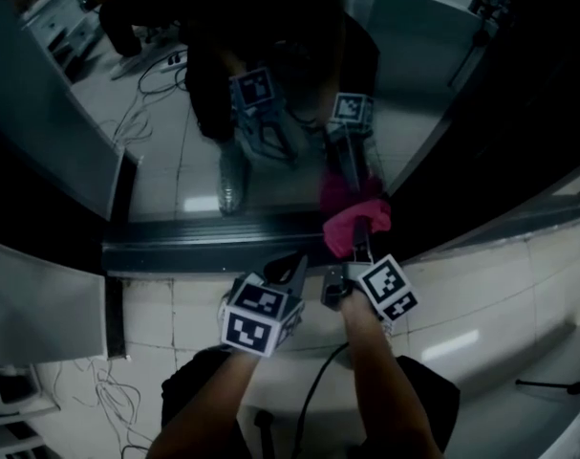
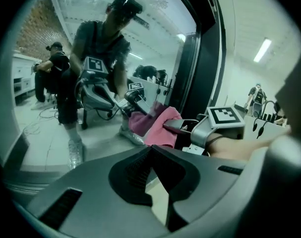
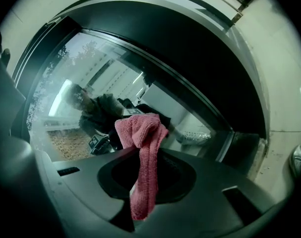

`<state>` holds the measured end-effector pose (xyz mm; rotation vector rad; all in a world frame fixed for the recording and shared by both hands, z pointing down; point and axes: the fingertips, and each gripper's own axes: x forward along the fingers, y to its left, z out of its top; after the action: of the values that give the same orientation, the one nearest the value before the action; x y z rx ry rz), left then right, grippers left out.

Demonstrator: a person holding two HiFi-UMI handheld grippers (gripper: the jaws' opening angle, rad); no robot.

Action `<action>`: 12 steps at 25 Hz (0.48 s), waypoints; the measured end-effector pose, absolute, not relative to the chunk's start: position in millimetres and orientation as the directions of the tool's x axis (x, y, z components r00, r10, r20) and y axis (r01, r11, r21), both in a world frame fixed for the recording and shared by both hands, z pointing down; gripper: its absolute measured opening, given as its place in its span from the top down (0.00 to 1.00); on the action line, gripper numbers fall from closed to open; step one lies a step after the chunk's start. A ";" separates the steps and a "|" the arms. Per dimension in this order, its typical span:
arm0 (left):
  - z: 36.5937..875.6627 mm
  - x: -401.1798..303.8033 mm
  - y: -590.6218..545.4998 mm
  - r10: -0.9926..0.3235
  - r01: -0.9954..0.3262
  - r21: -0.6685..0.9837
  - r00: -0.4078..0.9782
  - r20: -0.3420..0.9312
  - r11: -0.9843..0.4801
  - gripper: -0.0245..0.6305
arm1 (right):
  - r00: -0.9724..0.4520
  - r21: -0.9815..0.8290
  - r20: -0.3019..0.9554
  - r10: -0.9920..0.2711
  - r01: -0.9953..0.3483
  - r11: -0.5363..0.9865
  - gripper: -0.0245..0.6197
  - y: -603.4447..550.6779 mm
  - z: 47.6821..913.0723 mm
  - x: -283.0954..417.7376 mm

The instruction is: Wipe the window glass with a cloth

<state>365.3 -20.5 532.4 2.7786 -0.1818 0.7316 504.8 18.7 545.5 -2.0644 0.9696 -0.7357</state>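
Your right claw (image 1: pixel 359 241) clenched on pink cloth (image 3: pixel 142 133) — cloth bunched low at window glass (image 1: pixel 270 165), just above dark frame (image 1: pixel 204 242). Left claw (image 2: pixel 150 151) closed, empty. Risks, as judged: narrow pinch, tail dangling — hard swipe may pull cloth free; bare tips may scrape glass.

The window glass (image 1: pixel 165 151) bars forward travel. A sill (image 1: pixel 194 247) runs along its foot, and a dark frame upright (image 1: pixel 490 132) closes the right side. The cloth (image 1: pixel 354 220) lies against the lower pane. The pane left of the cloth is open to passage.
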 end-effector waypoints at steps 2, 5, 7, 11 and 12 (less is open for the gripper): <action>531.3 366.7 -21.8 -0.051 -0.180 0.211 0.862 0.504 -0.961 0.96 | 0.553 -0.799 0.204 -0.808 -0.383 -0.464 0.89 19.3 554.1 505.4; 531.2 367.3 -23.0 -0.050 -0.190 0.227 0.859 0.510 -0.955 0.96 | 0.552 -0.794 0.242 -0.798 -0.360 -0.490 0.89 22.8 571.4 506.8; 532.4 367.6 -24.6 -0.047 -0.190 0.229 0.856 0.515 -0.955 0.96 | 0.552 -0.792 0.266 -0.791 -0.343 -0.506 0.89 24.2 585.7 508.1; 539.0 365.0 -25.5 -0.040 -0.188 0.217 0.835 0.549 -0.958 0.96 | 0.549 -0.790 0.308 -0.777 -0.308 -0.530 0.89 26.3 613.7 508.6; 540.2 364.3 -25.9 -0.040 -0.190 0.214 0.829 0.558 -0.958 0.96 | 0.549 -0.788 0.318 -0.773 -0.301 -0.537 0.89 26.8 619.8 509.1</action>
<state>364.3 -25.9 540.2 2.7509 -0.1761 0.8303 509.1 26.8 619.8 -2.0952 0.8613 -0.8804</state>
